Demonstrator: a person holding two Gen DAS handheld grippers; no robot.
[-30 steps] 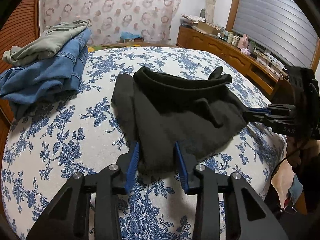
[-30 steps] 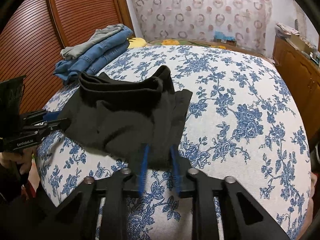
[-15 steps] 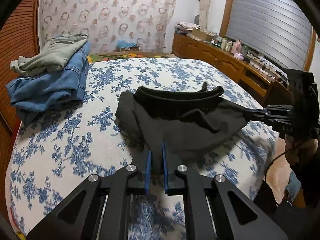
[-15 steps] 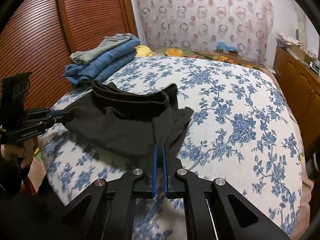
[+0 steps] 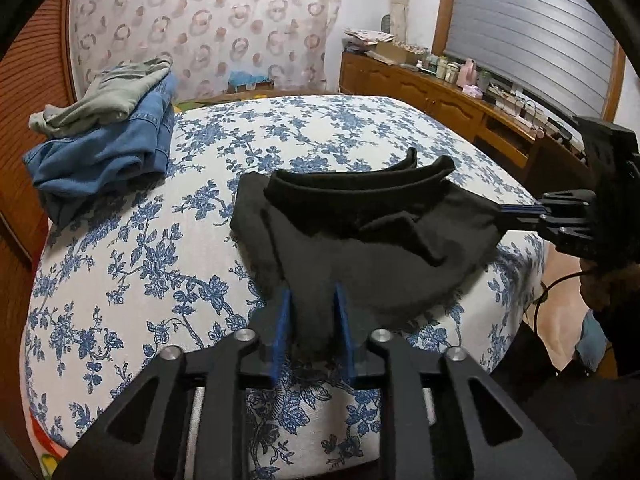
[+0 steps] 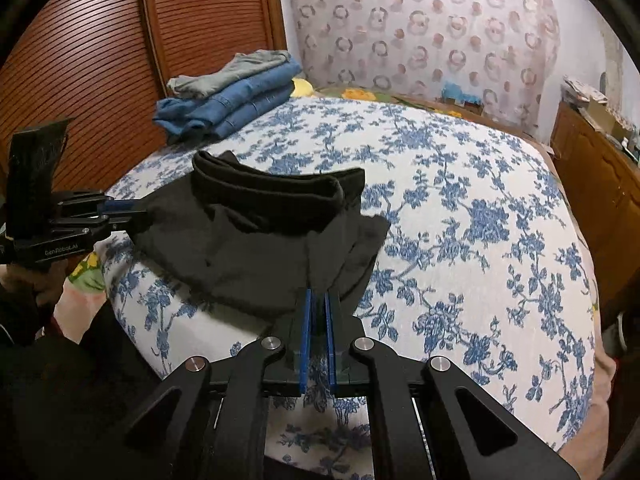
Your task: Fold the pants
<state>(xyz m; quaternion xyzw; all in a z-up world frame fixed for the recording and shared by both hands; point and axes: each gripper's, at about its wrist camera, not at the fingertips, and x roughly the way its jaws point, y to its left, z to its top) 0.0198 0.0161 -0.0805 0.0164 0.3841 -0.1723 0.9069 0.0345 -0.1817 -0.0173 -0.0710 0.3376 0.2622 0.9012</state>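
Black pants lie bunched near the front edge of the bed, waistband raised toward the far side. My left gripper has its jaws opening, with a fold of the black cloth still between the blue pads, which do not clamp it. In the right wrist view the left gripper is at the pants' left corner. My right gripper is shut on the near hem of the pants, and in the left wrist view this right gripper pinches their right corner.
The bed has a blue floral cover. Folded jeans under a grey-green garment are stacked at the far left. A wooden sideboard runs along the right. Slatted wooden doors stand behind the stack. A person's hand holds the right gripper.
Both grippers closed on the pants' near edge and drew back toward the bed's front edge. The left jaws then parted again while the right stayed shut.
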